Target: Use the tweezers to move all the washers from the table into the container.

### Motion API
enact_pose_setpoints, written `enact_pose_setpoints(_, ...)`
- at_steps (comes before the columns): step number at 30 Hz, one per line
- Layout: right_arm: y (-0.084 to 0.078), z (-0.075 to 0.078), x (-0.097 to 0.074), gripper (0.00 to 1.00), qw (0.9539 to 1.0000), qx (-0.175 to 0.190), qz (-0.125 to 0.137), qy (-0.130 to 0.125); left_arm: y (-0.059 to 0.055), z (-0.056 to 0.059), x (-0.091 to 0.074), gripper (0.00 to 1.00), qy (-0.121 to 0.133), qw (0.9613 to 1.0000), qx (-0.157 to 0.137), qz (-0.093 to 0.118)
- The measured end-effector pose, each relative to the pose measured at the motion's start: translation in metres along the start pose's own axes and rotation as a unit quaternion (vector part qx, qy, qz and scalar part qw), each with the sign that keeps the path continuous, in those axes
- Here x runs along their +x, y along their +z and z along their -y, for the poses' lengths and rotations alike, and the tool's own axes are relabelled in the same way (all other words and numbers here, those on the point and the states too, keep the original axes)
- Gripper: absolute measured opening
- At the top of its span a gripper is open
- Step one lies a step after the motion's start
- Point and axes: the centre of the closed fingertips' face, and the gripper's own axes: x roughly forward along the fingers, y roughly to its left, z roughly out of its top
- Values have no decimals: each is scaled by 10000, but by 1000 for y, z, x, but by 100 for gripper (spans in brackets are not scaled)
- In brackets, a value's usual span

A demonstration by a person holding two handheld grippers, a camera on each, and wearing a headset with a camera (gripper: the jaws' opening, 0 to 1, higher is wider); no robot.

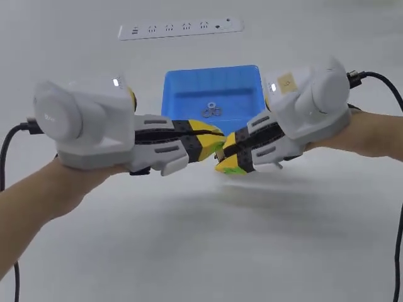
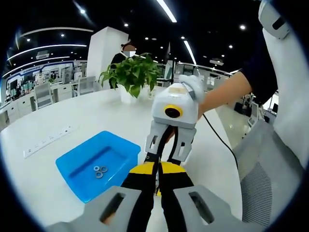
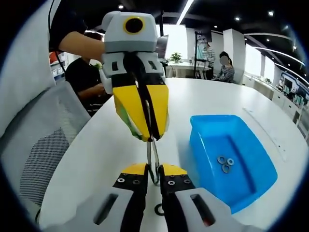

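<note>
The tweezers are a thin, bare-metal pair with two slim legs that draw together at one end. They hang in the air between the two grippers, above the middle of the white surface and just short of the container. The left gripper has its yellow-tipped jaws pressed together on one end of the tweezers. The right gripper faces it nearly nose to nose, its jaws drawn in on either side of the joined end with almost no gap left, so both seem clamped on the tool. The container is a shallow, bright blue rectangular tray standing toward the far edge of the surface. A white power strip lies beyond it along that edge. Three small grey washers lie bunched together on the tray's floor, near its middle. In the right gripper view a small dark ring lies flat on the surface just under that gripper's jaws, outside the tray; it looks like a washer, though it is too small to be sure.
</note>
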Motion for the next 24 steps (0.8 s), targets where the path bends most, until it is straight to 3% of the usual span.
enact_pose_setpoints(6,-1,0,-2,10,9999,-117,-15,-90,0,4,3,6,164,9998,70,-115)
enact_pose_setpoints(24,-1,-3,-2,10,9967,-529,17,-611,-1,15,4,6,9,9988,387,-315)
